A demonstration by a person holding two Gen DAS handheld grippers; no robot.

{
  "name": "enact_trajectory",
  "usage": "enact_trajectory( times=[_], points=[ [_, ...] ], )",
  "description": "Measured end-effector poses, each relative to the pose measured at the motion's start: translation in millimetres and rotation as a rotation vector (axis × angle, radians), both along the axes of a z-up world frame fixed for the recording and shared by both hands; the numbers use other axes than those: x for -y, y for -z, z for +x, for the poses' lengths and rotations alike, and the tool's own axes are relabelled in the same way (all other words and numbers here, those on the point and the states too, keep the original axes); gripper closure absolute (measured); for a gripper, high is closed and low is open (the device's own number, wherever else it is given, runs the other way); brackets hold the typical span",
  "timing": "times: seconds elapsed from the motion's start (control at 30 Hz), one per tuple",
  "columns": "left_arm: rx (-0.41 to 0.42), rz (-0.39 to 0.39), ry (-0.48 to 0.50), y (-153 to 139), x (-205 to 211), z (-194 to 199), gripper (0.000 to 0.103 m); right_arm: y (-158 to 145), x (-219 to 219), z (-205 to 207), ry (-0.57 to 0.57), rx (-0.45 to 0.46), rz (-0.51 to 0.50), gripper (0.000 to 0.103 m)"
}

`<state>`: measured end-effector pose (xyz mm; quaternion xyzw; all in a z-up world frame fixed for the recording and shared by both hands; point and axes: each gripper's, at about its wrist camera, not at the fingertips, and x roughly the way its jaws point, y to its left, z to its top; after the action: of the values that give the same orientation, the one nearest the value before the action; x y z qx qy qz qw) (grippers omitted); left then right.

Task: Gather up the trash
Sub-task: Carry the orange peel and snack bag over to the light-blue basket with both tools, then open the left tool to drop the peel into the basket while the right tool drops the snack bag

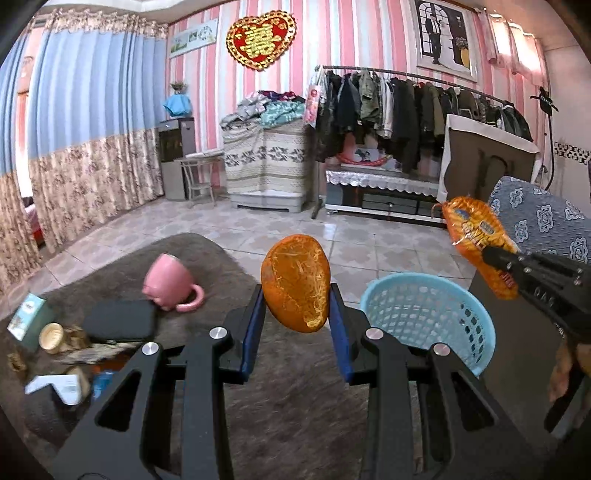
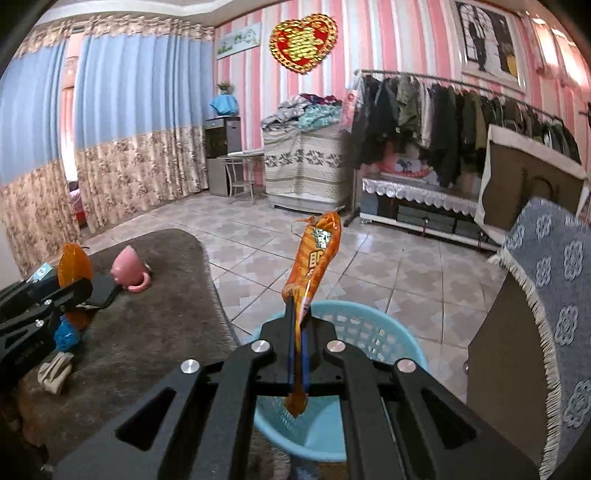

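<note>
- Brown-covered table (image 1: 122, 258) ends just left of the blue basket (image 1: 424, 314); tiled floor beyond lies open.
- Left claw (image 1: 297, 291) clamps orange peel (image 1: 295, 280) above the table.
- Right claw (image 2: 299, 325) pinches an orange wrapper (image 2: 314, 258) over the basket.

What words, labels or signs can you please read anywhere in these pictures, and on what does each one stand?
Nothing can be quoted with confidence.
Red and gold heart-shaped wall ornament: one gold Chinese character, its strokes blurred.
Orange plastic snack wrapper in the right gripper: large printed Chinese characters, partly creased, not readable.
Small teal and white box: print too small.
Orange fruit peel in the left gripper: no text.
</note>
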<state>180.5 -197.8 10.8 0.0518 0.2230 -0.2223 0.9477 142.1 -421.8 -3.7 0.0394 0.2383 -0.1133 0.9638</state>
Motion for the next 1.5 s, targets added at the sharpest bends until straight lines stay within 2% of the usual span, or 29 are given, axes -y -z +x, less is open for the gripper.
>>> enact_trajectory(
  times=[0.17,0.37,0.6,0.83,0.93,1.0,1.13,1.2,1.27,1.4,1.5],
  points=[
    [-0.014,0.038,0.036,20,35,15,0.07,24,32,7,0.054,-0.047,0.021,0.1],
    [-0.066,0.051,0.108,48,86,32,0.07,45,59,17,0.091,-0.101,-0.004,0.1],
    [-0.107,0.089,0.218,74,154,43,0.07,59,92,18,0.137,-0.105,0.054,0.1],
    [-0.155,0.122,0.268,90,193,65,0.067,68,110,14,0.19,-0.095,0.093,0.1],
    [-0.165,0.125,0.254,92,192,74,0.055,71,110,17,0.186,-0.097,0.102,0.1],
    [-0.162,0.122,0.238,90,184,76,0.039,73,109,21,0.179,-0.103,0.113,0.1],
    [-0.129,0.147,0.175,85,162,79,0.028,77,98,32,0.147,-0.125,0.106,0.1],
    [-0.122,0.139,0.144,83,147,80,0.017,80,89,39,0.131,-0.138,0.099,0.1],
    [-0.108,0.12,0.111,81,129,78,0.012,83,81,46,0.115,-0.148,0.1,0.1],
    [-0.079,0.152,0.066,79,110,77,0.012,90,68,58,0.112,-0.174,0.082,0.1],
    [-0.101,0.134,0.037,79,93,76,0.011,94,59,68,0.12,-0.186,0.075,0.1]
  ],
)
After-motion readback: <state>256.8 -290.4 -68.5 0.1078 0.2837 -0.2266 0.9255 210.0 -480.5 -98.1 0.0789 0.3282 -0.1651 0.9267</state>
